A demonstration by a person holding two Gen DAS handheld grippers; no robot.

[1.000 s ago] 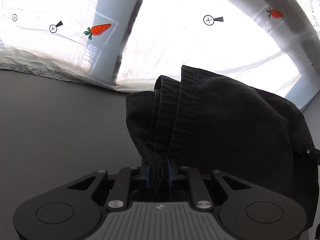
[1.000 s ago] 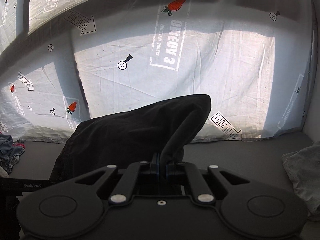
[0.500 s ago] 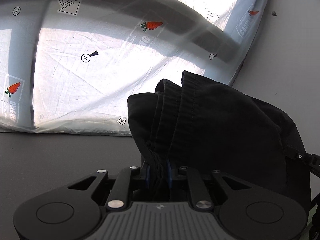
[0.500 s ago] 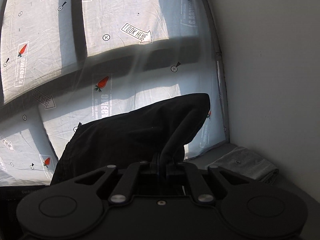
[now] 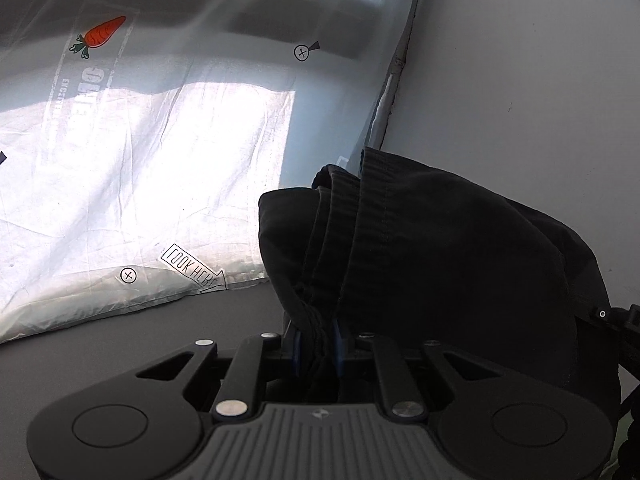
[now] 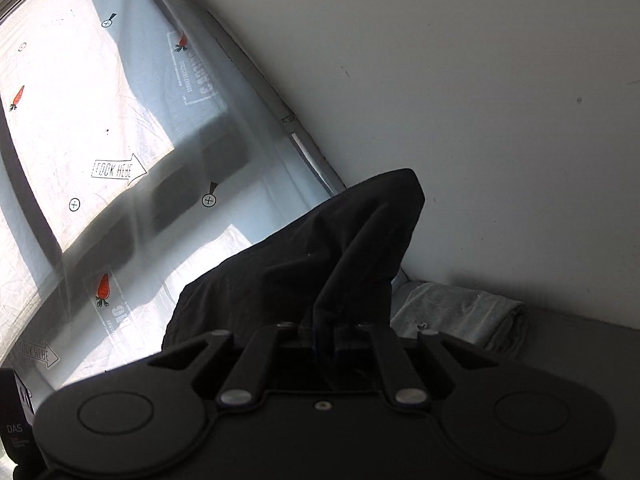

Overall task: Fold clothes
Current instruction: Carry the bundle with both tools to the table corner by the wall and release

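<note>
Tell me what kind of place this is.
Probably a room at home, set up for folding laundry: a thin curtain printed with carrots hangs over a sunlit window beside a plain white wall, and a folded grey cloth lies on the dark grey surface. That reading is a guess.

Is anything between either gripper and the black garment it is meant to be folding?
Nothing visible. The left gripper is shut on a bunched edge of the black garment, and the right gripper is shut on another part of it. The cloth sits directly between the pads.
</note>
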